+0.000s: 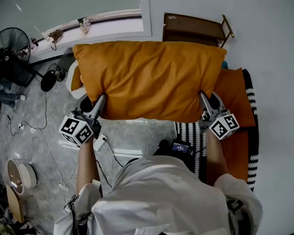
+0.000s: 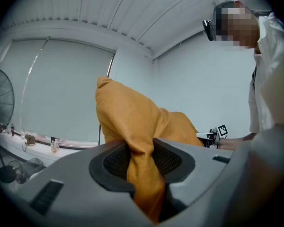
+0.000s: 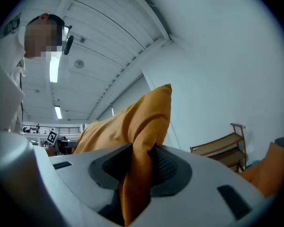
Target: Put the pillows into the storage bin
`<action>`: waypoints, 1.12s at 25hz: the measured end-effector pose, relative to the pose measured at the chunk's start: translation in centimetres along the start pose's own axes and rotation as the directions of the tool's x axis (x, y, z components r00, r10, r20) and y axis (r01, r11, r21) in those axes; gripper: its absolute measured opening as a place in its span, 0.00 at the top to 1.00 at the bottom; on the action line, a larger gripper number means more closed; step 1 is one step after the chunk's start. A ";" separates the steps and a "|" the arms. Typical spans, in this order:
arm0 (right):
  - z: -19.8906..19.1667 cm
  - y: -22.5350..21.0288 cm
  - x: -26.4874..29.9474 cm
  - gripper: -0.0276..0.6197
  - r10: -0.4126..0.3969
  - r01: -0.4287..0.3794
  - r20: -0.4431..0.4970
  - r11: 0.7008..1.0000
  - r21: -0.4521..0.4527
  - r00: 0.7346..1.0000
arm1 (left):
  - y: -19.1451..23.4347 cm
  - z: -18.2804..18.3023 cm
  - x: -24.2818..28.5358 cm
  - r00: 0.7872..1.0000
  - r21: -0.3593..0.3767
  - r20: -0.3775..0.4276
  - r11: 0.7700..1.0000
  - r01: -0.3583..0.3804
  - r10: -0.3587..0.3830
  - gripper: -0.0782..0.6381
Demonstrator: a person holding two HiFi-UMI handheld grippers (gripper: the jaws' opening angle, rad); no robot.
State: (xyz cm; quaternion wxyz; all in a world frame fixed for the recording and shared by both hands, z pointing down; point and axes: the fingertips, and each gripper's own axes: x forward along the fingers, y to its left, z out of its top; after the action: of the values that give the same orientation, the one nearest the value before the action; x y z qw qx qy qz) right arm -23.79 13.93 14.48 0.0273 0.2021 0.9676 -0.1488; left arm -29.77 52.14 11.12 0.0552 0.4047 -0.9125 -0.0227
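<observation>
Left gripper [image 2: 142, 161] and right gripper [image 3: 141, 167] are clenched on one orange pillow [image 1: 147, 77], held clear of the floor.
The pillow is best lowered level and taut between both grips, so that no corner is snagged; the storage bin cannot be surely made out. Each pair of jaws is closed part-way, with a bunched fold of a near corner pinched between the pads. A second orange pillow [image 1: 233, 89] lies on the striped rug [image 1: 250, 99].

Grey marbled floor [image 1: 34, 106], white cables [image 1: 54, 155] trailing across at left. Far left, black standing fan [image 1: 10, 43] beside wide blind-covered window [image 1: 63, 1] with cluttered sill [image 1: 112, 23]. Far right, wooden shelf rack [image 1: 196, 29] against pale wall [image 1: 269, 33]. Black-and-white striped rug [image 1: 250, 97] at right. Overhead, white slatted ceiling [image 3: 109, 37] with lit strip light [image 3: 53, 69].
</observation>
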 end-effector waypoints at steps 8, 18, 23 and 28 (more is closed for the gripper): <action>-4.6 -3.5 7.4 0.75 0.042 -0.034 -0.124 0.997 0.062 0.991 | 5.8 -4.6 3.2 0.994 -0.103 -0.079 0.991 -0.085 0.077 0.69; -16.9 -6.9 15.3 0.75 -0.044 0.111 -0.354 0.979 0.170 0.934 | 17.1 -17.0 8.3 0.970 -0.329 -0.243 0.938 -0.108 0.027 0.69; -25.0 -9.7 17.3 0.75 -0.091 0.217 -0.477 0.952 0.215 0.874 | 21.9 -25.8 12.0 0.940 -0.448 -0.340 0.885 -0.126 -0.038 0.70; -35.0 -13.4 17.8 0.75 -0.128 0.324 -0.572 0.911 0.255 0.810 | 24.8 -35.0 15.3 0.892 -0.506 -0.438 0.851 -0.141 -0.113 0.69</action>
State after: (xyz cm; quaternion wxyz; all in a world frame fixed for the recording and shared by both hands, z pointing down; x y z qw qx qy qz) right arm -45.17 19.49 49.59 -0.3017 0.1192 0.9117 -0.2522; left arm -54.02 57.55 49.28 0.3743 0.3610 -0.8359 -0.1758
